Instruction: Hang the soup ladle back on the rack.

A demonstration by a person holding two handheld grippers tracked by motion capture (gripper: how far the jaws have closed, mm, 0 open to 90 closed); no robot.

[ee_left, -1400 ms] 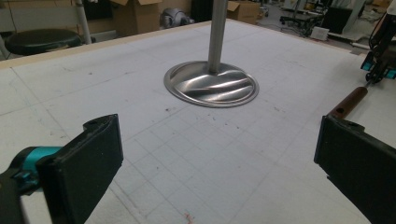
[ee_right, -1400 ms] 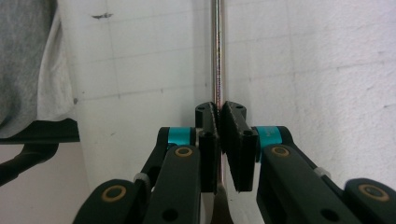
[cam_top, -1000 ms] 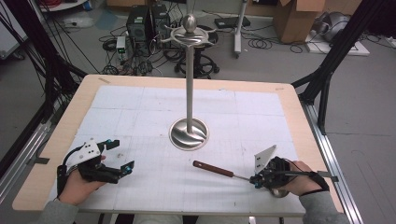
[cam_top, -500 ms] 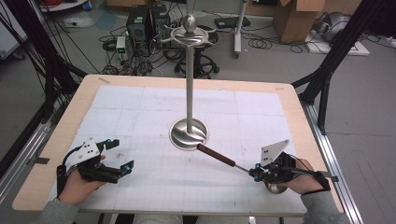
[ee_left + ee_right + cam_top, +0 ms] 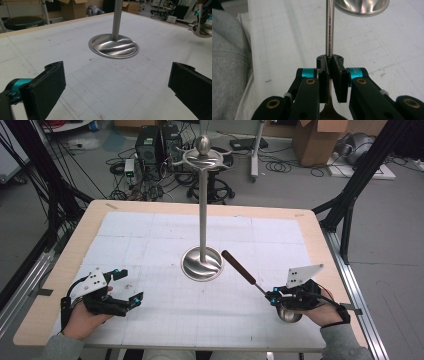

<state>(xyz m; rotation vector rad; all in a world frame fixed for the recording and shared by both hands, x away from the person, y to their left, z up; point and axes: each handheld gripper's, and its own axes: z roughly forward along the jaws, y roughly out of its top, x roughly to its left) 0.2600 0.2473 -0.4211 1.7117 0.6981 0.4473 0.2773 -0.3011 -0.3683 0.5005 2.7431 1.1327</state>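
With the right gripper (image 5: 272, 296) clamped on the ladle (image 5: 250, 277), raise its handle toward the stand (image 5: 202, 210) top, left gripper (image 5: 131, 285) idle, wide open.

High view: above near table (image 5: 150, 220) edge, facing forward-down. Gripper views: low, close over table, along own jaws. Left gripper view, high view share stand (image 5: 113, 46).

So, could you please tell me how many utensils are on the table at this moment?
1: a ladle, held in the fingers of the right gripper near the table's front right, its dark handle angled toward the metal stand. None hangs on the stand's top hooks.
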